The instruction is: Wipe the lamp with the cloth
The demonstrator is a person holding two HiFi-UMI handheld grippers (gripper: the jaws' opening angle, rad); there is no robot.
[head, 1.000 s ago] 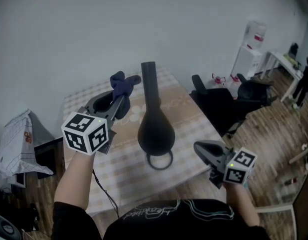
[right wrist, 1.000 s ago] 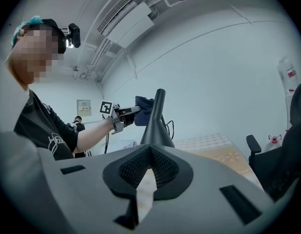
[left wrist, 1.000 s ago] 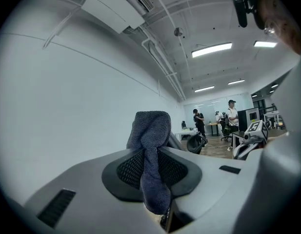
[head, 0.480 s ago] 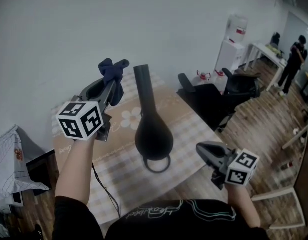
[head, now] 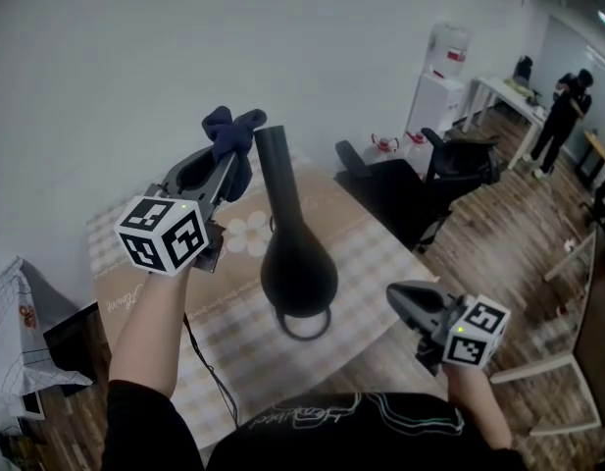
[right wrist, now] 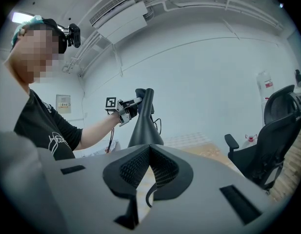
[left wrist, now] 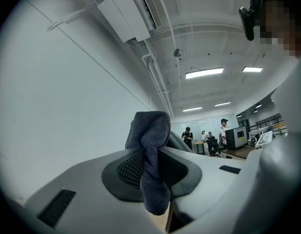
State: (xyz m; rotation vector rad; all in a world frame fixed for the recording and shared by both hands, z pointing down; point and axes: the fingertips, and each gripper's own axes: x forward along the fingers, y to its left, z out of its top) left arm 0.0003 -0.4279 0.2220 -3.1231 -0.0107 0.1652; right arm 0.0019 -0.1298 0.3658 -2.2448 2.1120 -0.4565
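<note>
A black lamp [head: 299, 263] with a bulbous body and a tall narrow neck stands on the checked table [head: 380, 263], a ring at its foot. My left gripper [head: 226, 163] is raised beside the top of the neck and is shut on a dark blue cloth [head: 230, 129], which sits just left of the neck's tip. In the left gripper view the cloth [left wrist: 150, 140] bunches between the jaws of the left gripper [left wrist: 152, 157]. My right gripper [head: 398, 294] hangs low to the lamp's right, shut and empty. From the right gripper [right wrist: 149, 152] the lamp [right wrist: 145, 126] is straight ahead.
Black office chairs [head: 400, 189] stand close to the table's right side. A water dispenser [head: 439, 77] and a person [head: 562, 116] are farther back right. A white bag [head: 18, 322] lies at the left, and a cable [head: 206, 371] hangs off the table's near edge.
The left gripper with the cloth has risen along the lamp's neck to about its top. The head view has swung slightly; the right gripper has hardly moved.
</note>
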